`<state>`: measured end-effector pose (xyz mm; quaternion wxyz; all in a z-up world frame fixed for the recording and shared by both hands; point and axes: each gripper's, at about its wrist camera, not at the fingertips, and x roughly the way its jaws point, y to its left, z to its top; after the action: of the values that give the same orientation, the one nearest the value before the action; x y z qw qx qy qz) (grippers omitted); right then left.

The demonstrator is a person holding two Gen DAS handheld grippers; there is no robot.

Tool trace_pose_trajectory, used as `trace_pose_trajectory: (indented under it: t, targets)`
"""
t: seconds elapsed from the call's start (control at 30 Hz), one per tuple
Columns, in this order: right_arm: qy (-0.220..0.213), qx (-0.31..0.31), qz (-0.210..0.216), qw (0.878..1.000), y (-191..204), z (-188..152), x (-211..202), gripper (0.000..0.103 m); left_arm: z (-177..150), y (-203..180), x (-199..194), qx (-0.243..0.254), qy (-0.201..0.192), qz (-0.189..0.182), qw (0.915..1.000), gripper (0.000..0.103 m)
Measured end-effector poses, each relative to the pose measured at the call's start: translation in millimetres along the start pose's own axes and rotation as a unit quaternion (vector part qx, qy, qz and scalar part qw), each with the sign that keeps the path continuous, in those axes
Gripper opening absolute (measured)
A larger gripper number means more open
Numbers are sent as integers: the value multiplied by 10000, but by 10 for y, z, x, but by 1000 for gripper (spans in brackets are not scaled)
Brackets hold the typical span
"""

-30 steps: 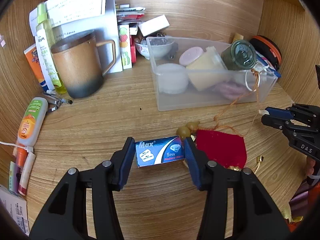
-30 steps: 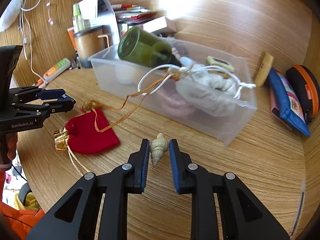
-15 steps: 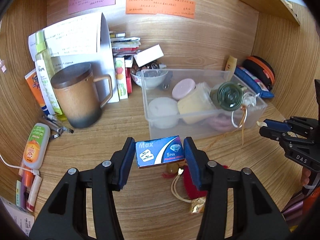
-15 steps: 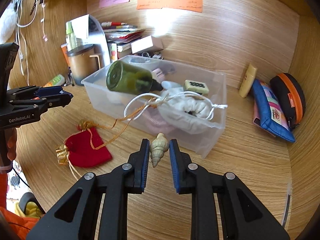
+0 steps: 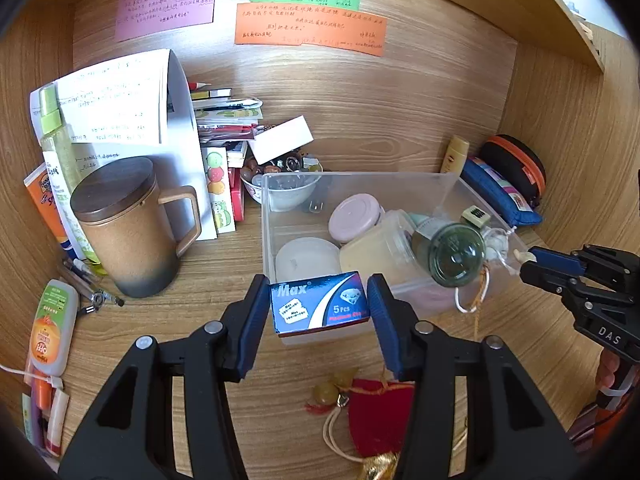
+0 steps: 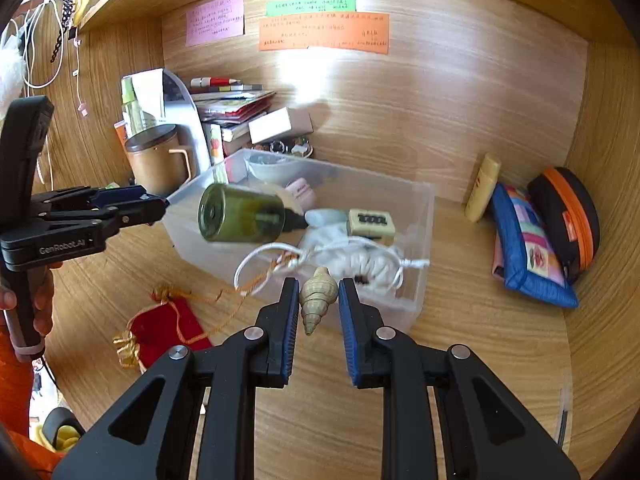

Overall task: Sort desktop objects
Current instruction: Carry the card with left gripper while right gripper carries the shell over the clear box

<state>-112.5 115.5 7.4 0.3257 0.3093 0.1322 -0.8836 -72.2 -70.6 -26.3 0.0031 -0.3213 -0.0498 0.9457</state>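
My left gripper (image 5: 318, 302) is shut on a small blue "Max" box (image 5: 319, 304), held above the desk just in front of the clear plastic bin (image 5: 360, 178). My right gripper (image 6: 319, 300) is shut on a beige spiral shell (image 6: 317, 296), raised before the near wall of the same bin (image 6: 424, 216). The bin holds a green jar (image 6: 240, 212), a white drawstring pouch (image 6: 360, 258), a pink-lidded jar (image 5: 354, 212) and other small items. A red velvet pouch (image 5: 378, 412) with gold cord lies on the desk below my left gripper, also visible as the red pouch (image 6: 168, 328).
A brown lidded mug (image 5: 128, 232) stands at the left, with bottles, papers and stacked booklets behind it. An orange-labelled bottle (image 5: 50, 328) lies at the far left. A blue pouch (image 6: 528, 256) and black-orange case (image 6: 568, 216) sit right of the bin. Wooden walls enclose the desk.
Both grippers have risen and tilted up, each keeping its object. The bin and back wall notes have come further into view, and the red pouch has dropped lower in both views.
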Motion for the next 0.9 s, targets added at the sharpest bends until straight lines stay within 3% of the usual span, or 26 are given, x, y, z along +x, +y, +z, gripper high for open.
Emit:
trace_pose_trajectory:
  t: [0.9]
  targets:
    - [44,-132,231,9996,18,332,467,18,244,136,398,-127,156,-66,9998,50]
